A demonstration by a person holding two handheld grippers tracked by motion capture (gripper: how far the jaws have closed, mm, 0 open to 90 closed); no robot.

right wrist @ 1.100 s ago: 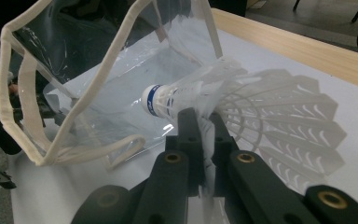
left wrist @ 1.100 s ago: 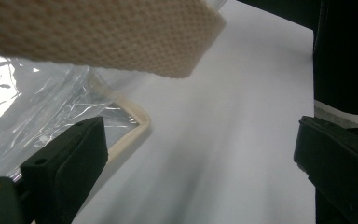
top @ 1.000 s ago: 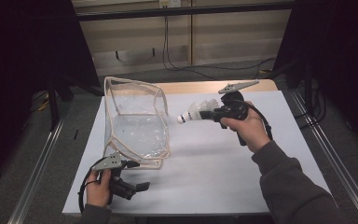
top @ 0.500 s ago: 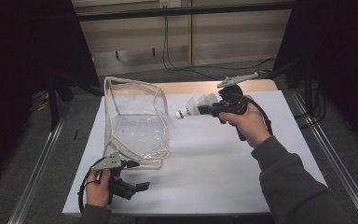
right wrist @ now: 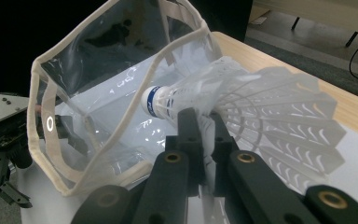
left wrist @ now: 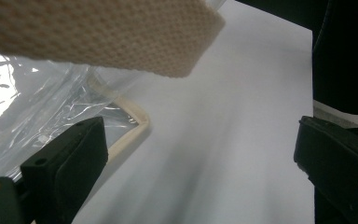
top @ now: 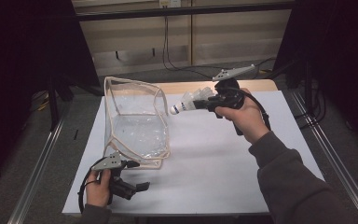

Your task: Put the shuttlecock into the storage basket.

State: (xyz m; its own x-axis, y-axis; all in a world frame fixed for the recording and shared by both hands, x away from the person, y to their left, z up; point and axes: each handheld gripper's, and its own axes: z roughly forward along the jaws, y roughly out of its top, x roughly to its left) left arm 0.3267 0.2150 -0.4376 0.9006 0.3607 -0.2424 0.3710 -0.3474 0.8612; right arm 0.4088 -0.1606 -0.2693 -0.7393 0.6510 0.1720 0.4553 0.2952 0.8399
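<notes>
Dark room; white table (top: 223,163), grey floor (top: 37,154), wood-panel wall (top: 214,32).

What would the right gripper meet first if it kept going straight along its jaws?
Probably the clear bag: the right gripper, shut on the shuttlecock, points its cork at the bag's cream-trimmed open rim. Depth is unclear.

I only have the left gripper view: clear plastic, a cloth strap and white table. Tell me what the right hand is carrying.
Observer: The right gripper is shut on a white shuttlecock, pinching its skirt.
Operator: Say which way the cork end points.
Observer: Toward the open mouth of the clear bag, just outside its rim.
Operator: Report whether the bag stands up.
Observer: Yes, it stands open on the white table, its mouth facing the shuttlecock.
Operator: Tell me where my left gripper sits.
Observer: The left gripper is open at the bag's near corner.
</notes>
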